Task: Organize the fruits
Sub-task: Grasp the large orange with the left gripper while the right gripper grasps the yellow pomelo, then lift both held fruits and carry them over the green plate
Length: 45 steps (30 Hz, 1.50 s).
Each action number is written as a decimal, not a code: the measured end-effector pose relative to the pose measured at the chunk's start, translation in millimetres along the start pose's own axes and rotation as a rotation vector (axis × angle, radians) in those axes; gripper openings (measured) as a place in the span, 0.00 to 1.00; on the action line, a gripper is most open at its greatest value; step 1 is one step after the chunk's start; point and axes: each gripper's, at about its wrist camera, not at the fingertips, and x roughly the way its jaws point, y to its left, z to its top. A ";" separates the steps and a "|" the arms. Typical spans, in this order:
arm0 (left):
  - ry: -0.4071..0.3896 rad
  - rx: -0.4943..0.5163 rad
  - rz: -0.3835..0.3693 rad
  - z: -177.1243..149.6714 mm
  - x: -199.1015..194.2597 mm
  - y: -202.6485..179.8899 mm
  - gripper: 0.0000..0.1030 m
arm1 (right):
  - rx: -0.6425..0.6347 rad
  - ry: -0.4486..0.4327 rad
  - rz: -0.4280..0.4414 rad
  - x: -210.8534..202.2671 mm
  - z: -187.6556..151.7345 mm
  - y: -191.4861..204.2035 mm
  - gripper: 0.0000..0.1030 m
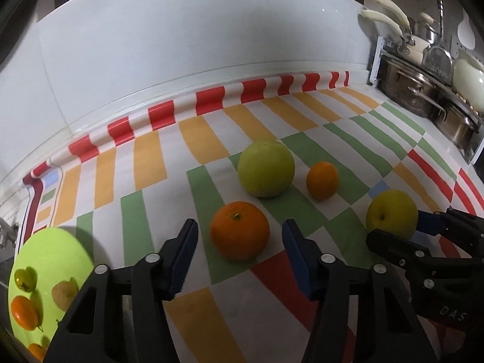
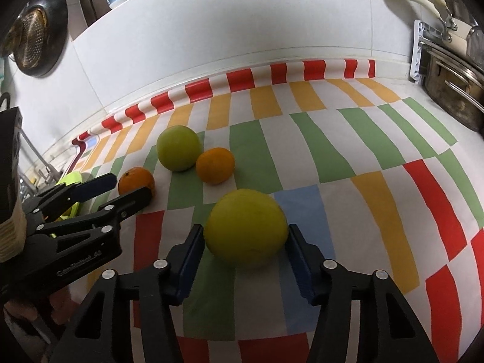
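Your left gripper (image 1: 240,236) has its fingers either side of a large orange (image 1: 240,230), with a gap visible at each pad. Your right gripper (image 2: 245,237) brackets a yellow-green apple (image 2: 245,227); the pads look to be at its sides, though you cannot tell if they press. Behind sit a bigger green apple (image 1: 266,168) and a small orange (image 1: 322,180), close together. All rest on a striped cloth (image 1: 151,163) over the bench, which meets a white tiled wall (image 1: 181,45). A lime plate (image 1: 45,260) of small fruits lies at the left edge; steel pots (image 1: 423,90) crowd the right, and the cloth's middle lies open.
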 end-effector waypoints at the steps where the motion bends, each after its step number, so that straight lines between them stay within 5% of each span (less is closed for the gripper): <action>1: 0.005 0.003 0.000 0.7 2.6 -1.0 0.50 | 0.000 0.000 0.002 0.3 0.3 -0.4 0.53; 13: 0.011 0.019 -0.028 -0.2 2.0 -2.4 0.40 | -0.004 -0.011 0.012 -2.0 1.8 -0.3 0.52; 45: -0.132 -0.095 0.013 -35.9 -131.6 12.7 0.40 | -0.126 -0.156 0.077 -95.4 -12.7 50.4 0.52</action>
